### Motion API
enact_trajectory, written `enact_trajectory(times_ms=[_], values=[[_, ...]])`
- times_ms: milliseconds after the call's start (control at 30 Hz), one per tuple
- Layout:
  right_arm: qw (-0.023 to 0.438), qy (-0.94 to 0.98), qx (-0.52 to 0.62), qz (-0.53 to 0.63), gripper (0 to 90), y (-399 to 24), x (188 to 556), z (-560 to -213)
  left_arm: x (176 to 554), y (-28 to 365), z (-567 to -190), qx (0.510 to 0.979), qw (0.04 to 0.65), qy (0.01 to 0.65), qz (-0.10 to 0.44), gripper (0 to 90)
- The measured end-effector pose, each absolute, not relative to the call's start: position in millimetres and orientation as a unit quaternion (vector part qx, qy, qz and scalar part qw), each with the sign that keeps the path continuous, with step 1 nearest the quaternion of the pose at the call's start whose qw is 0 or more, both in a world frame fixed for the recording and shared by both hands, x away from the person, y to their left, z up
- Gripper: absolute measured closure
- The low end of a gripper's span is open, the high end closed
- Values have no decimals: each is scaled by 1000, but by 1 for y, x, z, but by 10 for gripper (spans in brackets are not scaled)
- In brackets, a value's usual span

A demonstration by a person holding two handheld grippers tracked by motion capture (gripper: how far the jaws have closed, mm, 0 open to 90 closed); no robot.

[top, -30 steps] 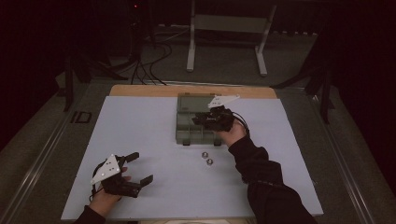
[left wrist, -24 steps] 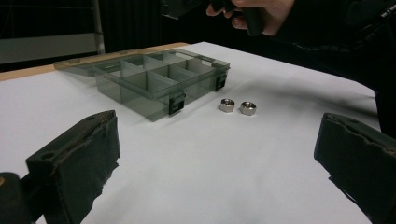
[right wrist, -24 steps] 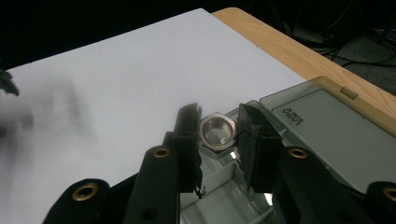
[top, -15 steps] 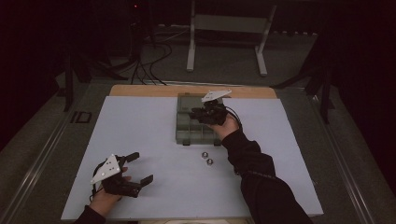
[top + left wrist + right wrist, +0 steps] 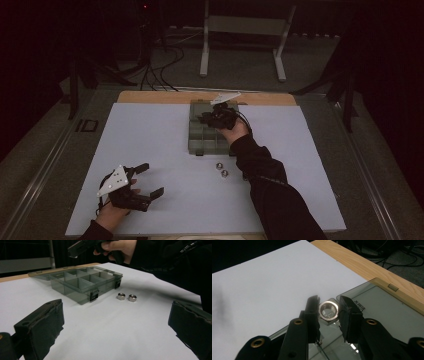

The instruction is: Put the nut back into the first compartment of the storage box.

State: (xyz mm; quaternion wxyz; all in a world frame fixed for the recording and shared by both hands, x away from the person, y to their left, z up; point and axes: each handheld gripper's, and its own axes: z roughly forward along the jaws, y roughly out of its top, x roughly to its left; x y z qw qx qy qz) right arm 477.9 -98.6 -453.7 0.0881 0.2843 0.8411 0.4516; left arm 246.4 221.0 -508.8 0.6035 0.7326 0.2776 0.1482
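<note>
A grey see-through compartment box lies open at the middle back of the white mat, its lid folded flat behind it. My right gripper hovers over the box's far left part, shut on a steel hex nut pinched between its pads. Two more hex nuts lie on the mat just in front of the box, seen close as a pair in the left gripper view. My left gripper rests at the front left, jaws wide open and nothing between them.
The white mat covers a wooden tabletop whose bare edge runs behind the box. A metal stand and cables lie on the floor beyond. The person's right forearm crosses the mat's front right.
My right gripper has moved left and toward the back over the box, a little lower, still carrying the nut. The left gripper has stayed put.
</note>
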Motion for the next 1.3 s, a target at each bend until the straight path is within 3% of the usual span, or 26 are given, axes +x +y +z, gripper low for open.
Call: enact_trajectory(times_ms=[1133,1167,1233,1300], values=[[65,862,308,397,697,-70,497,-491,247,221,-510,735,602,277,142,10],[64,861,308,400,691,-71,497,-491,246,220,-510,736,602,277,141,10],[60,857,312,406,566,-71,497,-491,246,220,-510,736,602,277,141,10],[60,855,316,407,515,-71,497,-488,246,221,-510,735,602,277,142,10]])
